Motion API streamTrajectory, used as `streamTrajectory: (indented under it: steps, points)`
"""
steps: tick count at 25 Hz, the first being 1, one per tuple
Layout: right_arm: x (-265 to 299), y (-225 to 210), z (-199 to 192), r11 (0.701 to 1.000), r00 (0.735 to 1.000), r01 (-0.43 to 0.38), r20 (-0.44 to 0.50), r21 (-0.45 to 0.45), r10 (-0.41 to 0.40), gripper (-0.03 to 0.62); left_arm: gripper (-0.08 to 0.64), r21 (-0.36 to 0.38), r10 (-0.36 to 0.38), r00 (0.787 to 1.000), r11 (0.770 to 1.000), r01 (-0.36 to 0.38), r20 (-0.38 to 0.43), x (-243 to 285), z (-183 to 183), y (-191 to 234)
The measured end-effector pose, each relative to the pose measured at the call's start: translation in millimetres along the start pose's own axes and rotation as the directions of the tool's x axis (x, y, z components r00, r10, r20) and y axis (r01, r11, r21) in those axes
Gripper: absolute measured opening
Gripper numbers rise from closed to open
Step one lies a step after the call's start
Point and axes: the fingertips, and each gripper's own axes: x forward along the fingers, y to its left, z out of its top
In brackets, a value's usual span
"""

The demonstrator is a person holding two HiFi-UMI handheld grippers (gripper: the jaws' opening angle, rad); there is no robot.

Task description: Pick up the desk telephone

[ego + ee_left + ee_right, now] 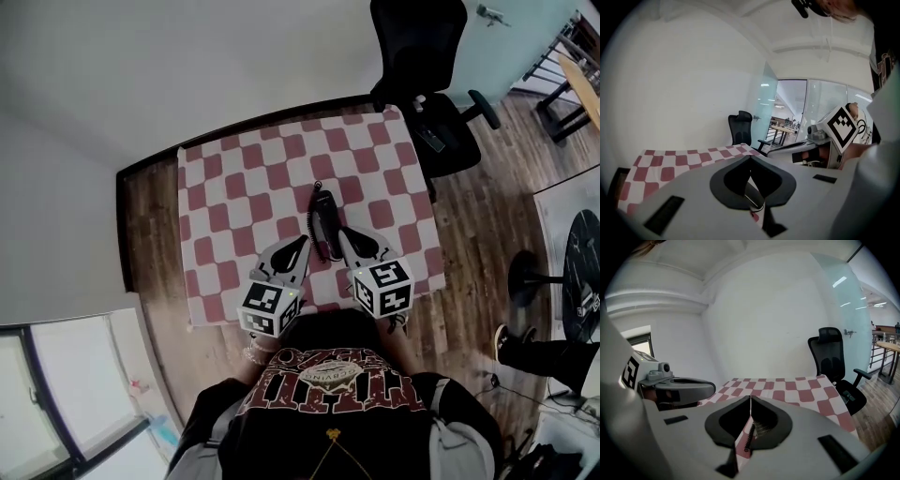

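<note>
The black desk telephone (323,216) lies near the middle of the table's near half, on a red-and-white checked cloth (272,178). My left gripper (302,242) sits just left of the phone's near end, its jaws shut and empty. On the other side, my right gripper (343,232) is also shut on nothing. In the left gripper view the jaws (750,157) meet tip to tip, with the right gripper (834,133) alongside. In the right gripper view the gripper (750,398) is closed, and a piece of the phone's coiled cord (749,436) shows below the jaws.
A black office chair (427,103) stands at the table's far right corner, also seen as the chair (833,359) in the right gripper view. White walls run along the far and left sides. Wooden floor lies to the right. The person's torso is at the near table edge.
</note>
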Motion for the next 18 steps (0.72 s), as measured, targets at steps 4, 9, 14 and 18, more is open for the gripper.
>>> streamTrajectory:
  steps: [4, 9, 14, 18]
  points:
    - [6, -15, 2, 0.999, 1.000, -0.001, -0.021, -0.038, 0.000, 0.021, 0.000, -0.012, 0.023, 1.000, 1.000, -0.023, 0.000, 11, 2, 0]
    - [15, -29, 1, 0.997, 0.999, -0.014, -0.039, -0.078, 0.011, 0.021, 0.000, 0.001, 0.061, 0.998, 0.998, -0.061, -0.017, 24, 2, -1]
    - [27, -37, -8, 0.993, 0.998, -0.037, -0.059, -0.111, 0.031, 0.021, 0.000, -0.014, 0.088, 0.996, 0.996, -0.089, -0.020, 29, -3, 0]
    - [36, -40, -14, 0.990, 0.996, -0.024, -0.083, -0.142, 0.012, 0.023, 0.000, -0.014, 0.095, 0.995, 0.995, -0.095, -0.042, 28, -7, 1]
